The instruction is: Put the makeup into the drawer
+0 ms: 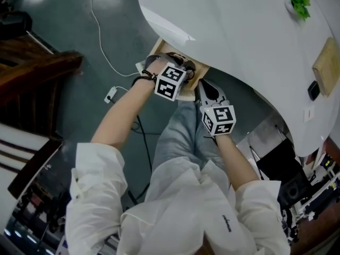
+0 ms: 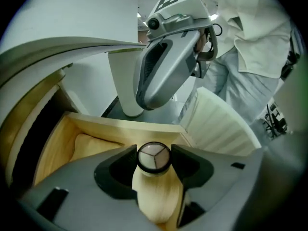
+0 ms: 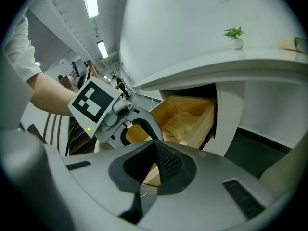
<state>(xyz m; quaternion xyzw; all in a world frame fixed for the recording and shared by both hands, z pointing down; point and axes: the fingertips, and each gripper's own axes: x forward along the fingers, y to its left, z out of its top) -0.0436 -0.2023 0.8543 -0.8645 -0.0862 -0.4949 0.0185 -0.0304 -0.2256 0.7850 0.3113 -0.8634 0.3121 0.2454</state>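
Observation:
A small round makeup compact (image 2: 154, 157) with a pale three-part lid sits between the pads of my left gripper (image 2: 154, 154), which is shut on it. It hangs over the open wooden drawer (image 2: 120, 126) under the white table (image 1: 239, 31). In the head view the left gripper (image 1: 175, 70) reaches into the drawer (image 1: 158, 50), its jaws hidden beneath its marker cube. My right gripper (image 1: 207, 89) hovers beside the drawer, to its right, with its jaws shut and holding nothing (image 3: 155, 153). The right gripper view shows the drawer (image 3: 204, 124) and the left marker cube (image 3: 95, 102).
A crumpled tan lining (image 2: 91, 146) lies in the drawer. A white table leg (image 2: 127, 93) stands behind it, a ribbed white panel (image 2: 221, 124) to its right. On the table are a small green plant (image 1: 300, 3) and a wooden block (image 1: 326, 65). A white cable (image 1: 101, 41) crosses the floor.

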